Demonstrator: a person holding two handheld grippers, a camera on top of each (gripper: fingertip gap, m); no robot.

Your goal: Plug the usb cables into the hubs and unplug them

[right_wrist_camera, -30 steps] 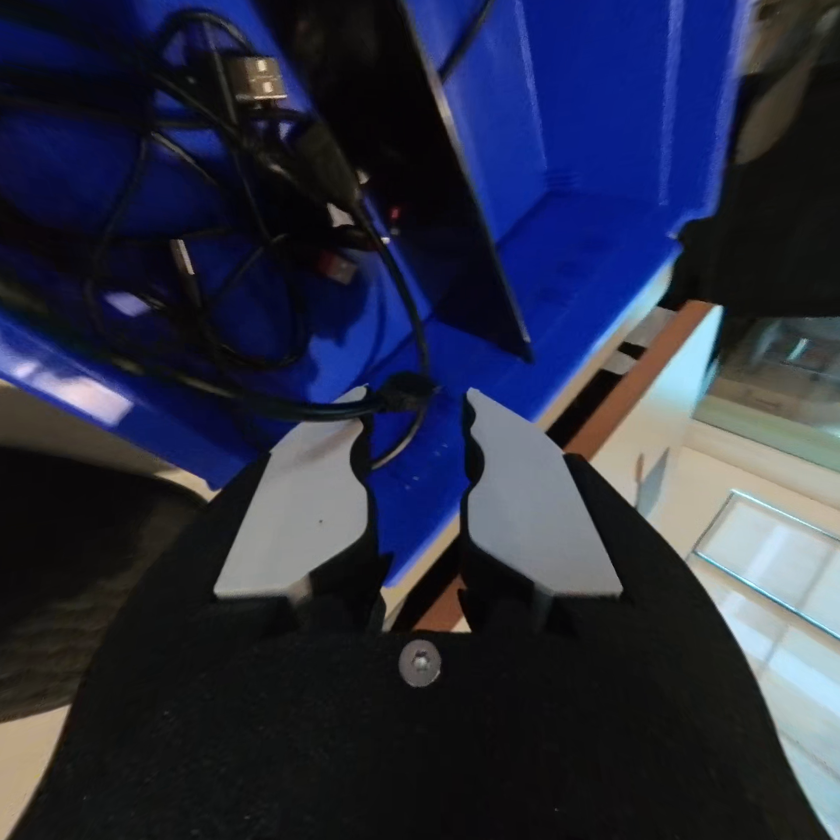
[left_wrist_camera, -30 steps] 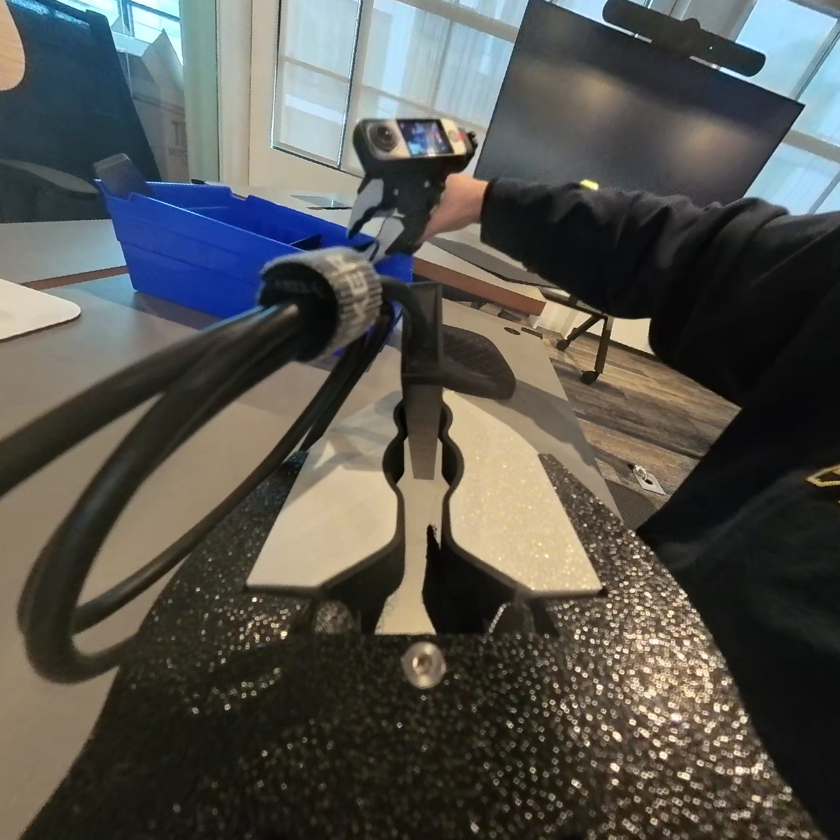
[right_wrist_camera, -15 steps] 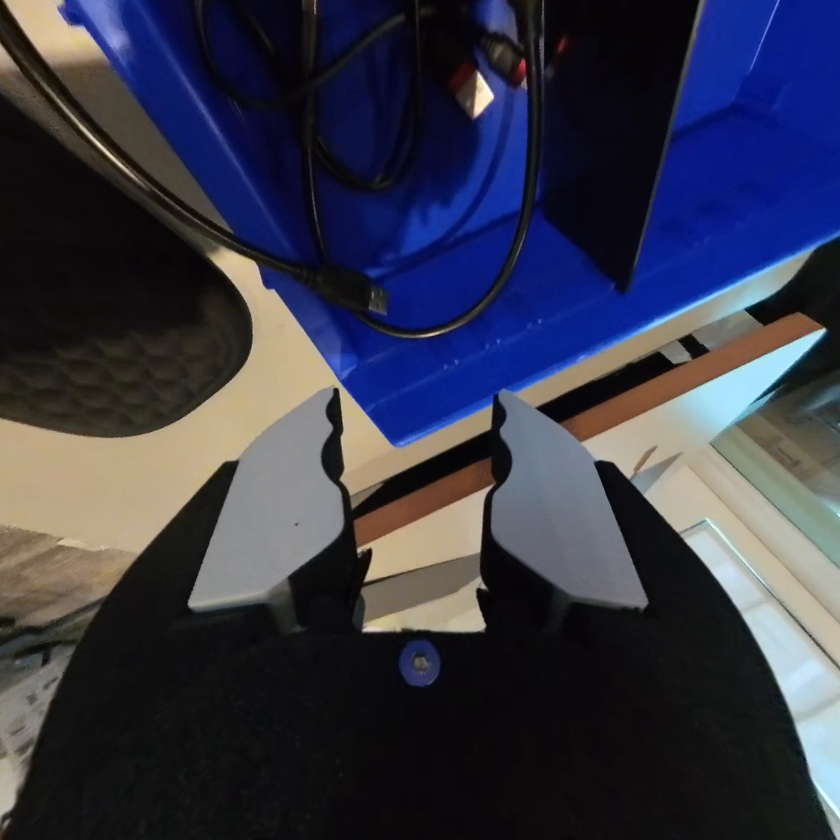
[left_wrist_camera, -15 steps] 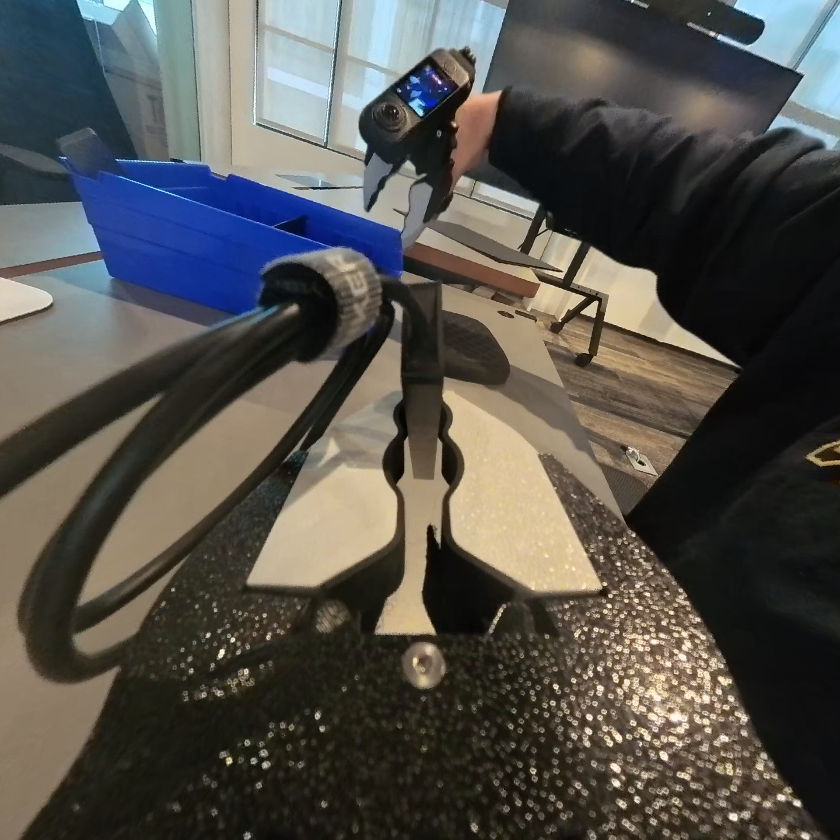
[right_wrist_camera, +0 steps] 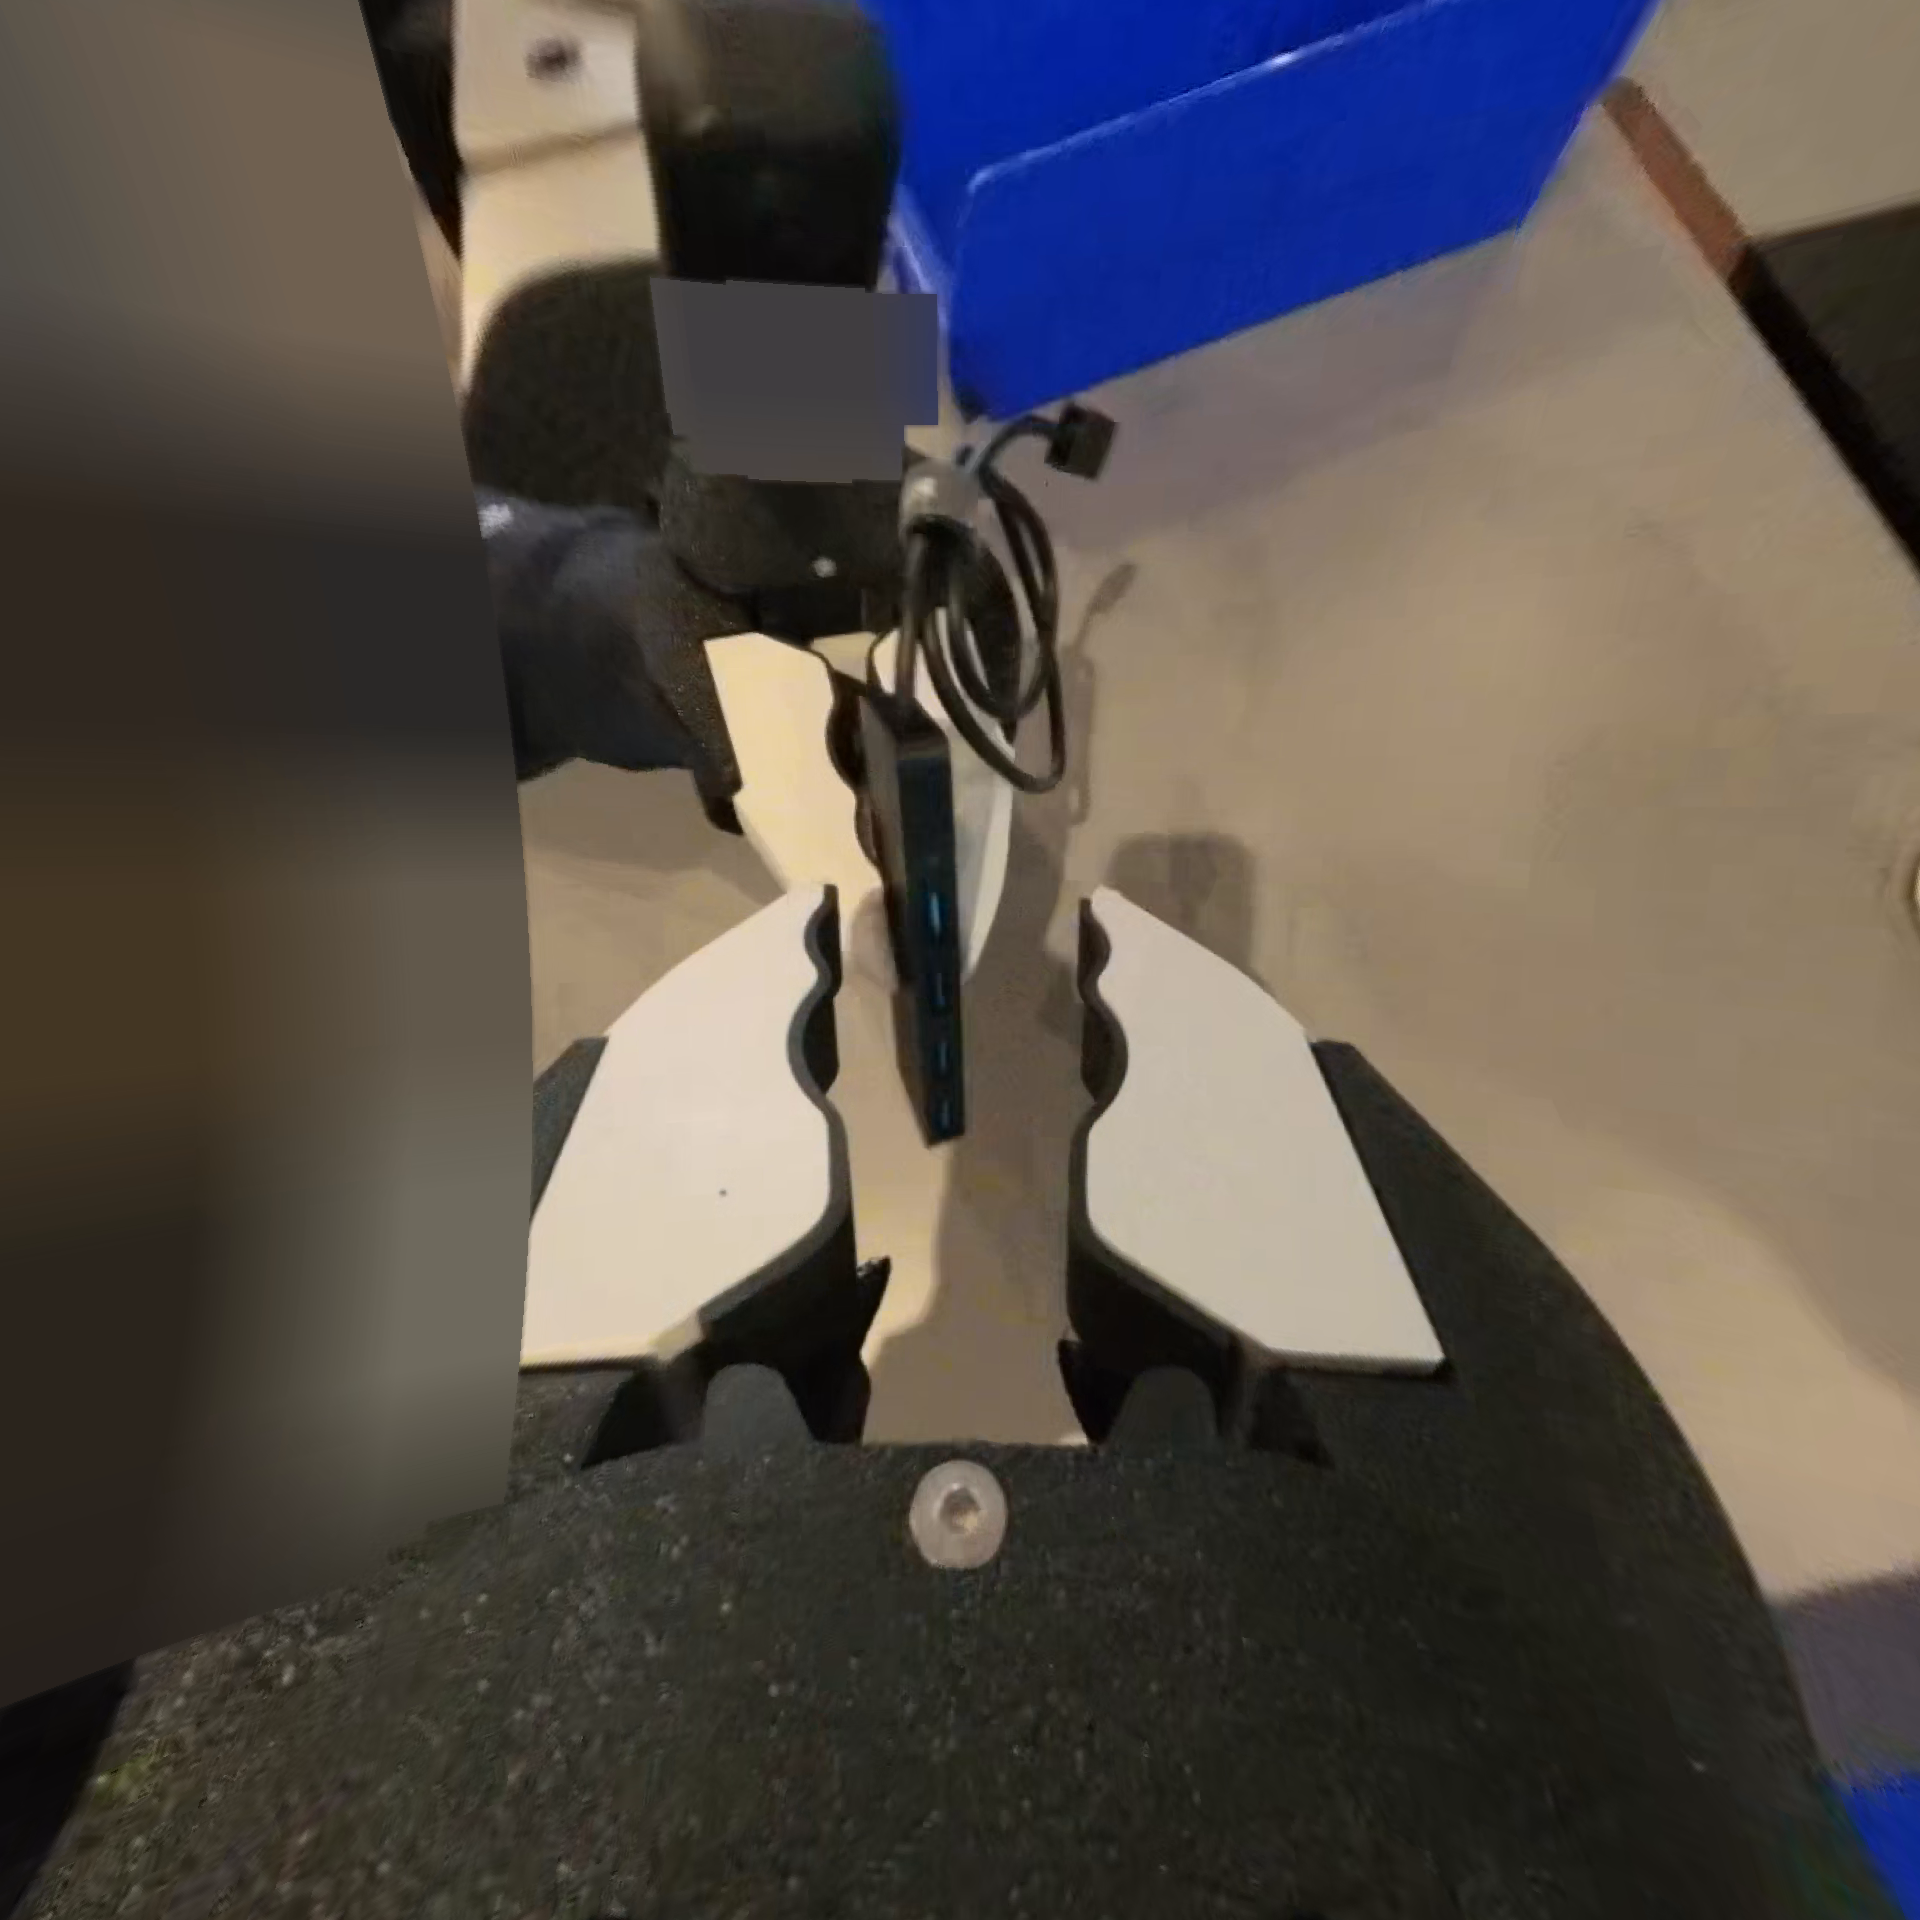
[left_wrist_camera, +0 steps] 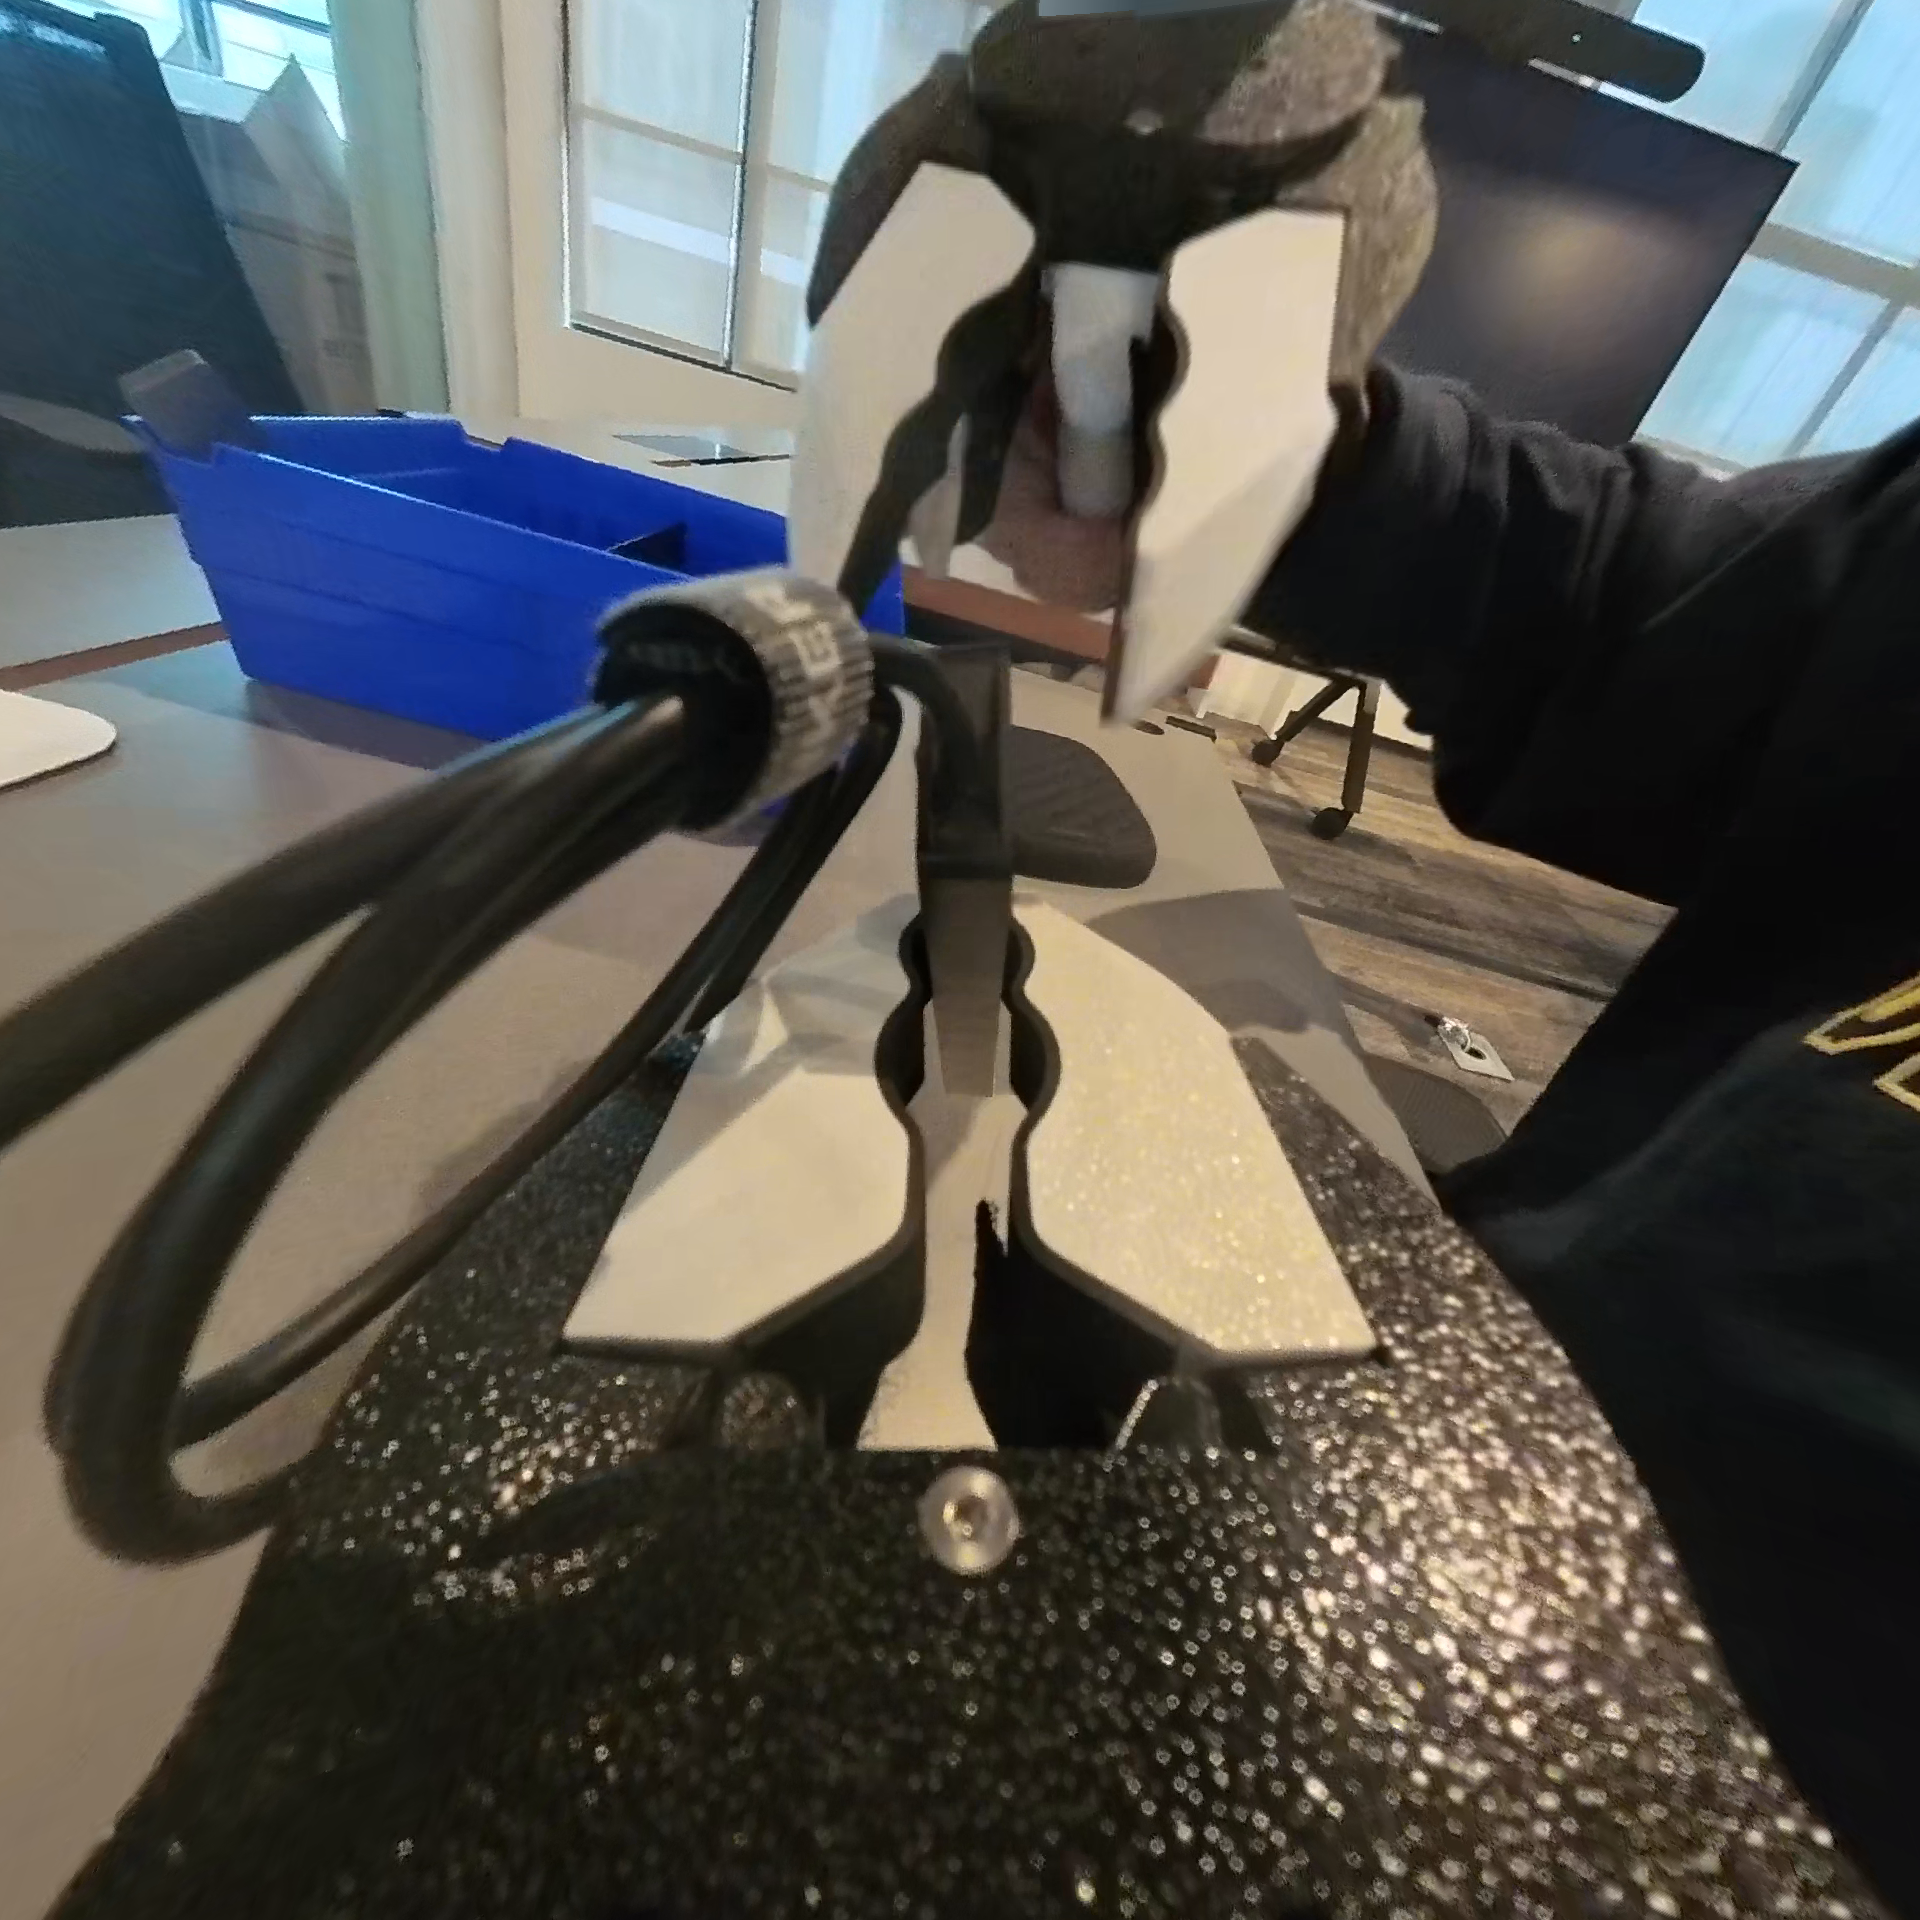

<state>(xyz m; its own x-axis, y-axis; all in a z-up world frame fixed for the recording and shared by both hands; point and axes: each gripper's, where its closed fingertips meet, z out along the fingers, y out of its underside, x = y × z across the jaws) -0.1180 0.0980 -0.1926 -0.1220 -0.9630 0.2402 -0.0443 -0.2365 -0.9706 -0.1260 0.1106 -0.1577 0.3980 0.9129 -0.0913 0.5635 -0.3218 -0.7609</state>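
My left gripper (left_wrist_camera: 966, 935) is shut on a thin black USB hub (left_wrist_camera: 961, 790), held edge-on above the grey table. The hub's own black cable (left_wrist_camera: 343, 997) loops off to the left, bundled by a grey strap (left_wrist_camera: 800, 696). My right gripper (left_wrist_camera: 977, 644) is open and empty, pointing down just above the hub. In the right wrist view my right gripper (right_wrist_camera: 956, 914) is open with the hub (right_wrist_camera: 930, 935) between its fingertips, blue ports facing me, not touching. The left gripper (right_wrist_camera: 883, 925) holds the hub's far end there, beside the coiled cable (right_wrist_camera: 987, 665).
A blue bin (left_wrist_camera: 468, 582) stands on the table at back left; it also shows in the right wrist view (right_wrist_camera: 1195, 208). A black oval pad (left_wrist_camera: 1081, 831) lies behind the hub. A white pad (left_wrist_camera: 42, 738) lies far left. A person's dark sleeve (left_wrist_camera: 1610, 675) fills the right.
My right gripper has left the blue bin empty, swung over and come close to the hub, facing the left gripper. The left gripper has kept still with the hub.
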